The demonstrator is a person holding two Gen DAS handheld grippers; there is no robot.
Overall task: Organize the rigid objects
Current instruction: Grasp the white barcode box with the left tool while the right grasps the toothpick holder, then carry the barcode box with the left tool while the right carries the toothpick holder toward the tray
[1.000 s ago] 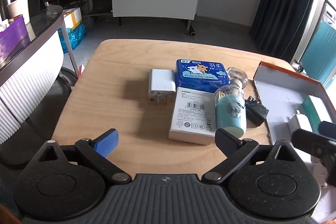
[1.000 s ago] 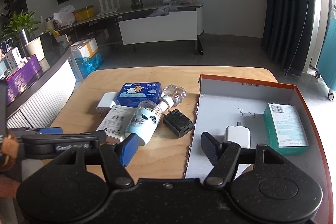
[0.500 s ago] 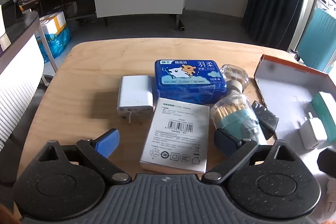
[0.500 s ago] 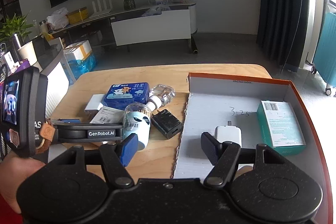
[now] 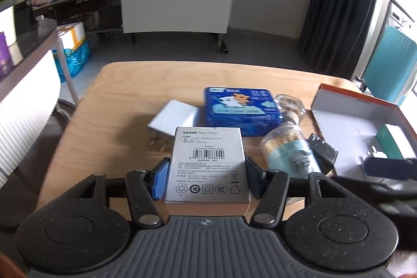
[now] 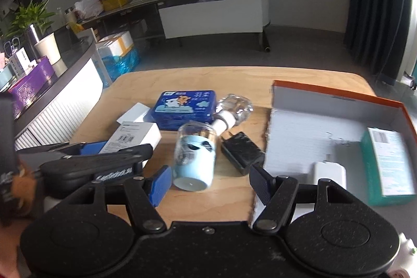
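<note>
**Item in hand: white adapter box, left grip**

My left gripper (image 5: 207, 177) has just been closing, and its pads now sit against both sides of the white adapter box (image 5: 207, 163) on the wooden table (image 5: 125, 100). My right gripper (image 6: 209, 184) stands apart, empty, near the toppled blue jar (image 6: 194, 160). I'd lift straight, keeping the box level, then carry it to the orange-rimmed tray (image 5: 346, 119).

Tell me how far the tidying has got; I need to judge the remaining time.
Done: a white charger and a teal box lie in the orange-rimmed box. In hand: the left gripper, jaws just closing, clamps the white adapter box. Left on the table: blue tin, another white charger, black adapter, two bottles. The right gripper is open.
</note>
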